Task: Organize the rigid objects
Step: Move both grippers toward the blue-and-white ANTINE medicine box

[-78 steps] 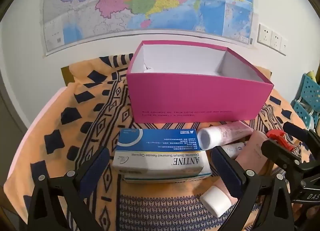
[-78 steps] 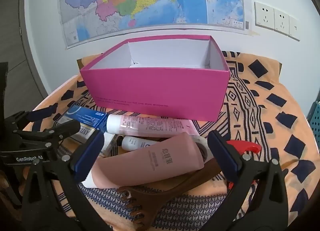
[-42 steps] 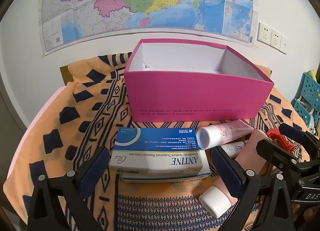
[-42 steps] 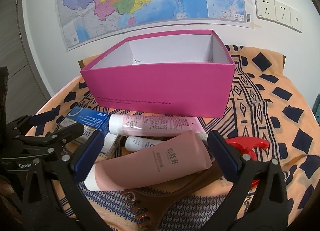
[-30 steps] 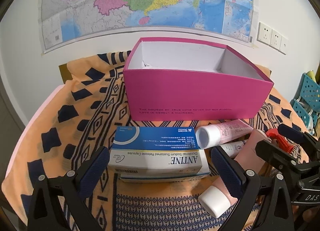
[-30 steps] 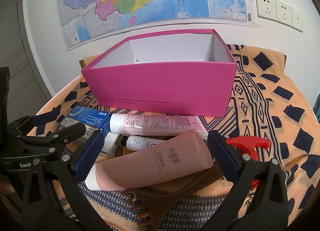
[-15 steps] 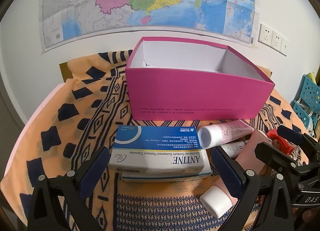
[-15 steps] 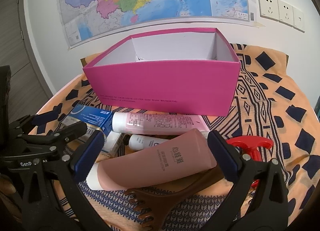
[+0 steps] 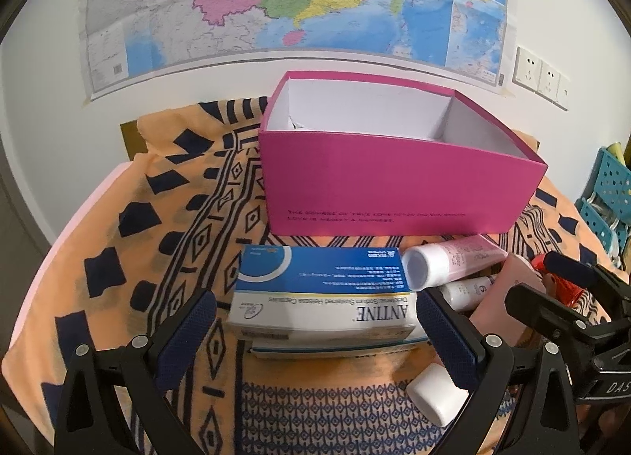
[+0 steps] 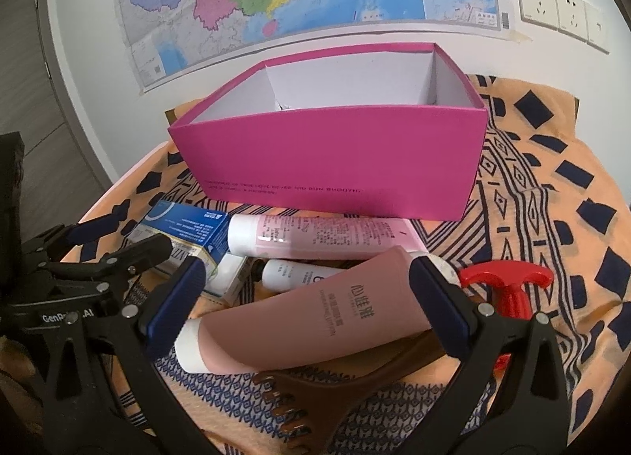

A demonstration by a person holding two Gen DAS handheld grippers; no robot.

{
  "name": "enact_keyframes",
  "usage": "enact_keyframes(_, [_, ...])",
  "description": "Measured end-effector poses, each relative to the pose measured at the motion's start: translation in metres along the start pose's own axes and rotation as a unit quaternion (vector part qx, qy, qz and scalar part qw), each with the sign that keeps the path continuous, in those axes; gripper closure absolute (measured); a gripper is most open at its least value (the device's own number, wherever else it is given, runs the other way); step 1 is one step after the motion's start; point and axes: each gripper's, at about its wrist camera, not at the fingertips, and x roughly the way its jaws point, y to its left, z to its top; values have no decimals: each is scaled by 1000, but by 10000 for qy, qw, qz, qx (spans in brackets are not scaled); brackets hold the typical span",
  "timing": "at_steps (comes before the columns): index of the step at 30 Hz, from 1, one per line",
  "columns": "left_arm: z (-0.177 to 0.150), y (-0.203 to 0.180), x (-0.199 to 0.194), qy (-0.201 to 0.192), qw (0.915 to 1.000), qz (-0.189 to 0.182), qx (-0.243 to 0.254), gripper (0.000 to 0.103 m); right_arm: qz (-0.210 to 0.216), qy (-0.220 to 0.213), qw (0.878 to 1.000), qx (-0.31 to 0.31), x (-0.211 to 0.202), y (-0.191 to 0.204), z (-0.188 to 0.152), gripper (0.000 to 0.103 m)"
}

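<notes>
Nearest the right wrist camera, the right gripper (image 10: 303, 309) stands with its blue-padded fingers (image 10: 175, 303) spread wide, holding nothing. Between them lies a dusty-pink tube (image 10: 307, 322) with a white cap at its left end, resting across the toothed head of a brown wooden comb (image 10: 315, 407). Just right of the right finger a red T-shaped handle (image 10: 508, 285) lies on the patterned orange cloth (image 10: 552, 198) that covers the table.

In the left wrist view, the left gripper (image 9: 315, 340) is likewise wide open and empty. Its fingers (image 9: 185, 336) flank a blue-and-white medicine box (image 9: 323, 289), without touching it as far as can be seen. That box sits stacked on another flat carton (image 9: 335, 350), of which only the front edge shows. The white cap of the dusty-pink tube peeks out beside the right finger pad.

Behind these, a pale pink bottle (image 10: 315, 236) with a white cap lies on its side, its cap end just beside the right end of the medicine box. A smaller white bottle (image 10: 299, 275) lies between this bottle and the dusty-pink tube. A small white carton (image 10: 230, 277) sits just left of it.

Farther back stands the magenta box (image 9: 394, 182), open at the top, white inside, with a line of small print on its front wall. Its floor is hidden by the front wall. All the loose items lie outside it, in front of its front wall.

On the wall beyond hangs a coloured map (image 9: 295, 1), with white wall sockets (image 10: 560, 9) to its right. A blue perforated rack (image 9: 607, 194) shows at the far right edge of the left view.
</notes>
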Motion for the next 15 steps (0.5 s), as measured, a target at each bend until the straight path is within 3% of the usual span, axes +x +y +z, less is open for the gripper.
enact_keyframes(7, [1, 19, -3, -68, 9999, 10, -92, 0, 196, 110, 9997, 13, 4, 0, -1, 0])
enact_keyframes(15, [4, 40, -3, -72, 9998, 20, -172, 0, 529, 263, 9982, -134, 9, 9, -3, 10])
